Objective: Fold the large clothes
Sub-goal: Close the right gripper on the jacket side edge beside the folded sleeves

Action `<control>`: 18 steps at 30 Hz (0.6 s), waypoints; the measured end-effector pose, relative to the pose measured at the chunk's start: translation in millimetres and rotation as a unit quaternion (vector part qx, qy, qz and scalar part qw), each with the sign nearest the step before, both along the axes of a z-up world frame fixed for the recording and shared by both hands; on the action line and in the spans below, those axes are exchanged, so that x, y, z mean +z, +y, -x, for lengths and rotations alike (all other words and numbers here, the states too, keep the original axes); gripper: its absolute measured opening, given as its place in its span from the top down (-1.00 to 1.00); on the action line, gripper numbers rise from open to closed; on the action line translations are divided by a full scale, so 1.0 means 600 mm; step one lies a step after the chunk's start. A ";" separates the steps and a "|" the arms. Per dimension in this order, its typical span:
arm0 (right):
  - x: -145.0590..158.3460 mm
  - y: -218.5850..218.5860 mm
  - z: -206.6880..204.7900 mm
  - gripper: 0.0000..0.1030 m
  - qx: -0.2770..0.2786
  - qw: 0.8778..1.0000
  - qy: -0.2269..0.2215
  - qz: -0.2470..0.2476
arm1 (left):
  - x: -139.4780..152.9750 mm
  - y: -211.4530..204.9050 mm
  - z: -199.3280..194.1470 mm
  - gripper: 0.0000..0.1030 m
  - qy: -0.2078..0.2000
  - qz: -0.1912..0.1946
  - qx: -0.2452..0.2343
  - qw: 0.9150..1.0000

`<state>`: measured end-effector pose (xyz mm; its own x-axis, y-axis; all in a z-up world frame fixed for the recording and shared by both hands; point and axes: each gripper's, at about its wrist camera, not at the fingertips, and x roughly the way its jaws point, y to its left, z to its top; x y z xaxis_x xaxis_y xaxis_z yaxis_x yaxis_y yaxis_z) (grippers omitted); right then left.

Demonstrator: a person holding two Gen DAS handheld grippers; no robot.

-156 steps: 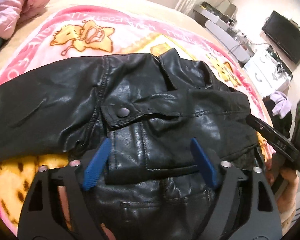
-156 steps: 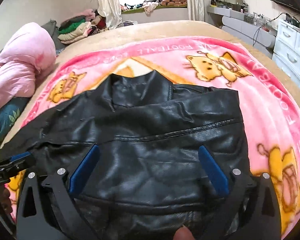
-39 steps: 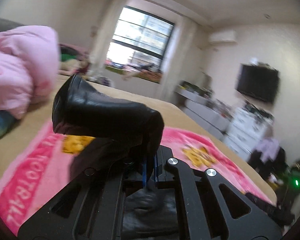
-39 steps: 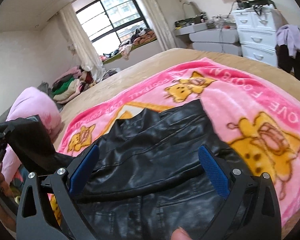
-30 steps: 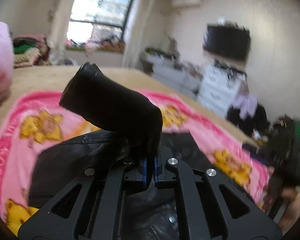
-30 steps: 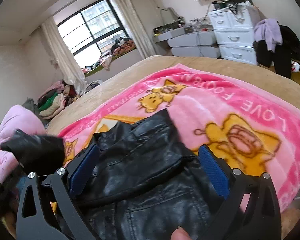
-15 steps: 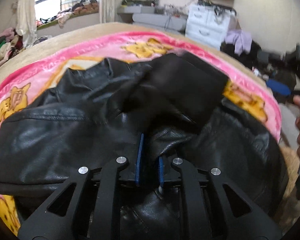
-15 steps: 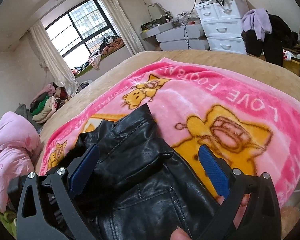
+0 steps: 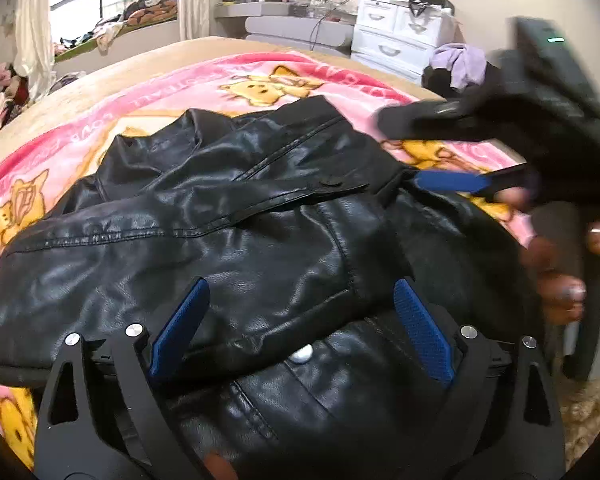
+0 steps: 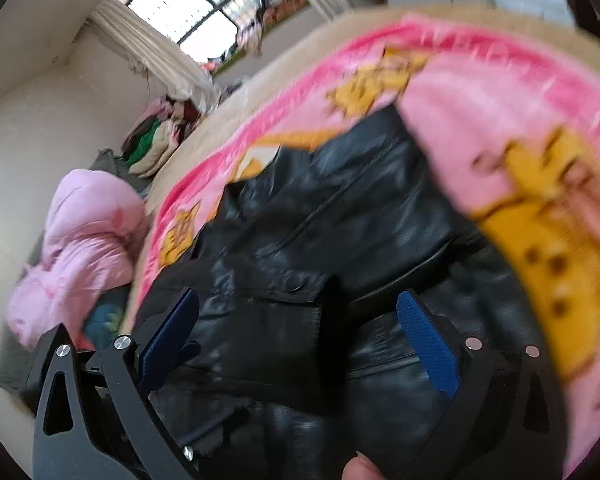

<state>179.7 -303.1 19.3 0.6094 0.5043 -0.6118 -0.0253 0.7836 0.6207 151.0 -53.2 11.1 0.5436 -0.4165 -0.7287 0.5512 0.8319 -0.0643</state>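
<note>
A black leather jacket (image 9: 228,216) lies on a pink cartoon blanket (image 9: 204,84) on the bed, with one sleeve (image 9: 180,264) folded across its body. My left gripper (image 9: 300,320) is open and empty, its blue pads just above the folded sleeve. My right gripper (image 10: 298,332) is open and empty over the jacket (image 10: 340,220); this view is tilted and blurred. The right gripper also shows in the left wrist view (image 9: 452,148) at the jacket's right edge, its blue pad (image 9: 448,181) near the shoulder.
A pink quilt (image 10: 84,236) lies off the bed's left side. White drawers (image 9: 400,40) and a low bench stand beyond the bed's far right. A clothes pile (image 10: 160,136) sits under the window. The tan mattress (image 9: 100,76) edge rings the blanket.
My left gripper carried the sleeve over the jacket body, laid it down and opened. My right gripper swung in toward the jacket's right side and tilted.
</note>
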 end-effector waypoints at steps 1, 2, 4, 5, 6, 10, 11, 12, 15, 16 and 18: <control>-0.007 0.004 -0.007 -0.90 0.006 1.000 0.007 -0.011 | 0.005 0.002 0.004 -0.69 -0.003 0.000 -0.003 1.000; -0.015 0.009 -0.015 -0.88 0.012 1.000 0.018 -0.017 | 0.012 0.005 0.007 -0.69 -0.005 0.002 -0.009 1.000; -0.023 0.018 -0.022 -0.73 0.017 0.999 0.030 -0.015 | 0.028 0.018 0.009 -0.73 -0.015 0.009 -0.009 1.000; -0.027 0.026 -0.027 -0.61 0.024 0.999 0.035 -0.013 | 0.037 0.031 0.005 -0.77 -0.019 0.011 -0.002 1.000; -0.031 0.033 -0.030 -0.58 0.031 0.999 0.039 -0.011 | 0.044 0.044 -0.001 -0.78 -0.022 0.013 0.008 1.000; -0.036 0.058 -0.042 -0.42 0.041 0.998 0.041 0.015 | 0.066 0.140 -0.049 -0.79 -0.019 0.044 0.099 0.994; -0.037 0.063 -0.047 -0.35 0.041 0.998 0.040 0.021 | 0.070 0.176 -0.063 -0.79 -0.015 0.059 0.130 0.990; -0.037 0.068 -0.051 -0.33 0.042 0.998 0.039 0.028 | 0.072 0.199 -0.071 -0.80 -0.014 0.069 0.150 0.986; -0.023 0.084 -0.053 -0.15 0.045 0.996 0.017 0.072 | 0.069 0.295 -0.100 -0.82 0.008 0.124 0.228 0.966; -0.018 0.091 -0.054 0.05 0.046 0.995 0.008 0.089 | 0.066 0.321 -0.106 -0.82 0.017 0.138 0.254 0.957; -0.002 0.103 -0.055 0.40 0.054 0.992 -0.017 0.117 | 0.062 0.365 -0.114 -0.81 0.027 0.163 0.297 0.940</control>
<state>212.5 -241.1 18.3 0.5813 0.4147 -0.7001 -0.1344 0.8975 0.4200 219.6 165.5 48.6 0.7172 -0.2562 -0.6480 -0.0161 0.9236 -0.3830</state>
